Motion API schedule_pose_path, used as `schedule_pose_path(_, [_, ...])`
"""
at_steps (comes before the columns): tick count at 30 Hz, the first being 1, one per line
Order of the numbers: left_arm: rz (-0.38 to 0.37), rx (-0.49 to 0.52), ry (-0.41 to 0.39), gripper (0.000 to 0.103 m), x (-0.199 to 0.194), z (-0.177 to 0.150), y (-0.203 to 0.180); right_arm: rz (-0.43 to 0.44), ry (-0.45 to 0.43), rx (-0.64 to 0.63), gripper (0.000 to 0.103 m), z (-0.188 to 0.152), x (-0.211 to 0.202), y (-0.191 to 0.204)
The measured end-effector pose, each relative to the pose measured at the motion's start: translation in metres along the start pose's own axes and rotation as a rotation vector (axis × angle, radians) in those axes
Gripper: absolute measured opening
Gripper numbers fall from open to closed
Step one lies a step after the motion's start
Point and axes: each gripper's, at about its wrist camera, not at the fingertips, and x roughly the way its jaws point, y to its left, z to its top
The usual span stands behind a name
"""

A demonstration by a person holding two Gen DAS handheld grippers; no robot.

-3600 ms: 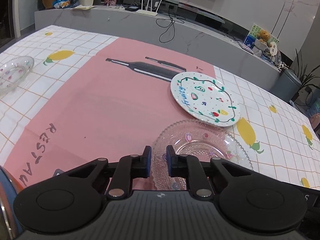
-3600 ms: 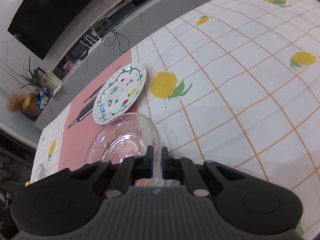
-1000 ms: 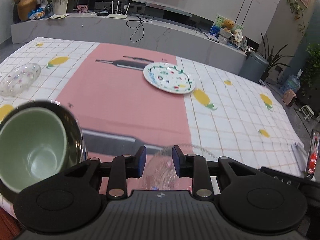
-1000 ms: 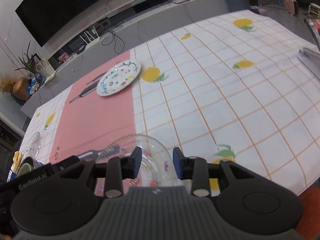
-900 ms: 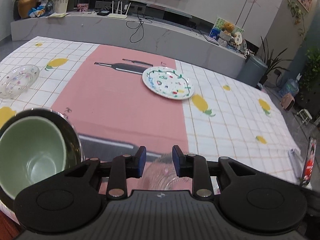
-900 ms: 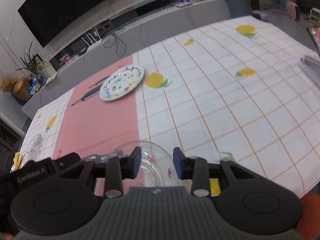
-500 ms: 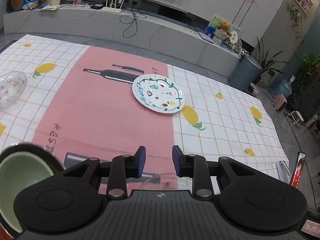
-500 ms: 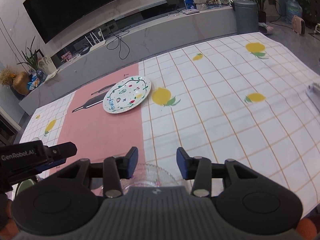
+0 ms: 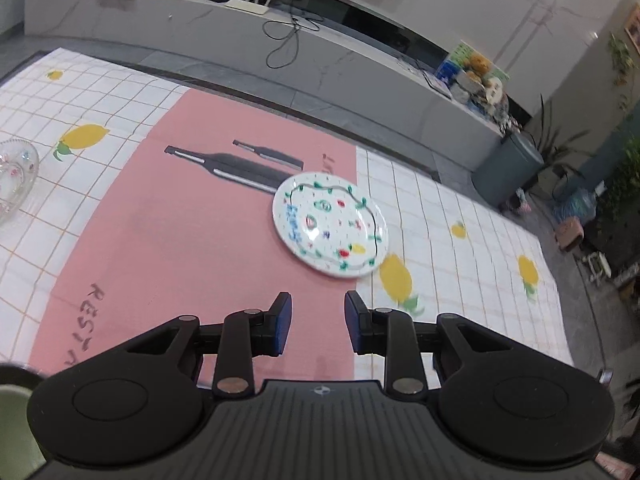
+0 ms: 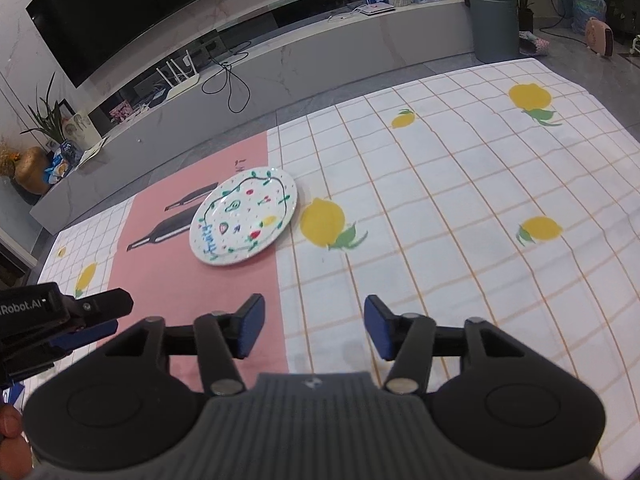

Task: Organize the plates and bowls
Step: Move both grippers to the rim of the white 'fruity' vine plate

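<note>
Both pairs of fingers stand apart with nothing between them. In the left wrist view we see the left gripper at the bottom centre of the frame, its blue pads set a modest gap apart over bare pink cloth. At the far left edge of that view a clear glass bowl sits on the checked part of the tablecloth, and in the lower left corner a sliver of a green bowl shows inside a dark rim. Right of centre the painted plate, white with green vines and small fruit, lies flat across the edge where the pink panel meets the lemon-print checks, well ahead of the fingertips.

In the right wrist view the left gripper's fingers jut in from the left edge. At the bottom centre we see the right gripper, whose jaws have just been opening and now stand wider than the left's, empty, over the seam between pink and checks. The painted plate lies in the middle left of this frame, ahead of the fingers and apart from them. A grey bin stands at the upper right.
</note>
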Motion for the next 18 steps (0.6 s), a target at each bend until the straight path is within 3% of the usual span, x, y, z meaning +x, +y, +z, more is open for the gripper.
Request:
schedule_pose_path(11, [0.026, -0.212, -0.093, 0.038, 0.050, 0.016, 0.012, 0.039, 0.004, 0.056, 0.057, 0.036, 0.052, -0.011])
schedule_pose_path(18, [0.062, -0.236, -0.148, 0.038, 0.084, 0.013, 0.019, 0.100, 0.022, 0.126, 0.050, 0.047, 0.088, -0.019])
